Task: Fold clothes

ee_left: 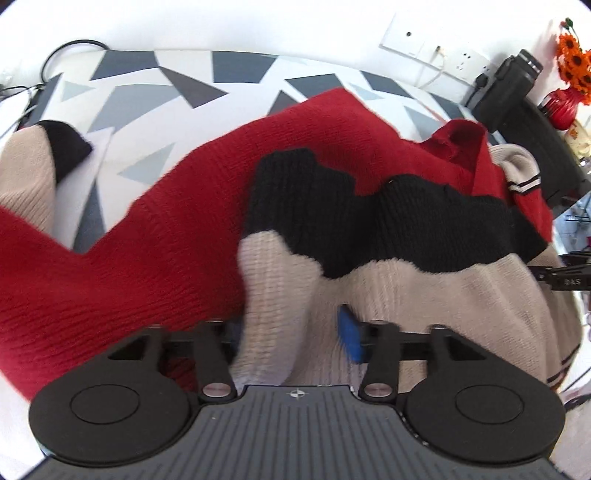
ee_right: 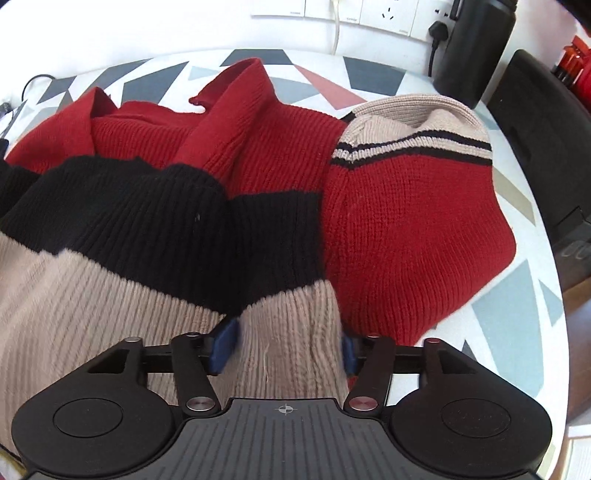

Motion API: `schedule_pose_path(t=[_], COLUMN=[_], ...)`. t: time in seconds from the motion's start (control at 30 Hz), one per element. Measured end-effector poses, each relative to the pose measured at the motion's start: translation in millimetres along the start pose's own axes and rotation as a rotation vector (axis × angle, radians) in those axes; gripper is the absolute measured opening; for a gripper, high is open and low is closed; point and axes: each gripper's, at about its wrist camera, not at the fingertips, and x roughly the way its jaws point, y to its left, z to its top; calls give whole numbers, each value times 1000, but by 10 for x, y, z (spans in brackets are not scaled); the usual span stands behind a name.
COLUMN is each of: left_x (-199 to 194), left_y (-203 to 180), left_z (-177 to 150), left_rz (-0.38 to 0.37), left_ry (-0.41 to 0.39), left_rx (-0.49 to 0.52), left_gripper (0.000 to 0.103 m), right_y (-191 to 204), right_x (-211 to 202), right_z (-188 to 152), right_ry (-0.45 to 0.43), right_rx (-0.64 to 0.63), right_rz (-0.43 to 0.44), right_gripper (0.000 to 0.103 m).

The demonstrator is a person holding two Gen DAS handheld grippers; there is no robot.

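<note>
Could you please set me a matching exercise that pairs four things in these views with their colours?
Things:
1. sweater collar
2. tablecloth
3. flowers
4. wall plug

Colours:
a. orange
b. black
c. white with grey triangles
d. red

Pairs: 1-d, 2-c, 3-a, 4-b
</note>
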Motion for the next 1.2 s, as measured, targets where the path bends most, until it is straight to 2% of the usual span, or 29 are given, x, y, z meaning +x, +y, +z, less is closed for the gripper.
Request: schedule_pose_path(t=[0.1, 0.17, 0.3, 0.43, 0.53, 0.6, 0.7, 0.77, 0.83, 0.87, 1.0, 1.13, 1.2], left_x=[-97, -204, -513, -907, -1229, -1390, -1450, -1300, -1026, -843, -142, 271, 436], left_y=[-12, 19, 63, 116, 164, 183, 164, 161, 186, 202, 392, 733, 832], left_z=[110, 216, 531, 928, 1170, 1282, 1404, 1419, 1425, 1412, 1253, 932, 813], left_rz=[-22, -52, -90, -155, -174, -166, -94, -35, 31, 74, 153, 104, 107], left_ry=[-35, -74, -205, -364, -511, -595, -651, -614, -536, -488, -296, -165, -115], left_rx=[16, 6, -19, -72, -119, -132, -85, -34, 19, 44, 52, -64, -111], left_gripper=[66, 67, 74, 82, 89, 95, 99, 103, 103, 103, 103, 103, 103], right_y=[-20, -44, -43, 0, -67, -124, -36, 64, 175, 221, 378, 428, 436], right_x=[-129, -332, -822, -1348, -1725, -1970, -2187, -2085, -1901, -1728, -769, 11, 291], right_z=[181, 356, 791, 1211, 1467, 1606, 1682, 1718, 1746, 1762, 1750, 1592, 1480], right_ry=[6, -37, -146, -292, -414, -529, -677, -710, -724, -700, -508, -339, -272], right_rx=[41, 89, 162, 207, 246, 269, 192, 124, 58, 26, -48, 6, 59], right_rz=[26, 77, 180, 239, 278, 277, 206, 145, 93, 85, 78, 38, 35], right_gripper=[62, 74, 83, 92, 93, 102, 102, 102, 102, 102, 102, 102, 102])
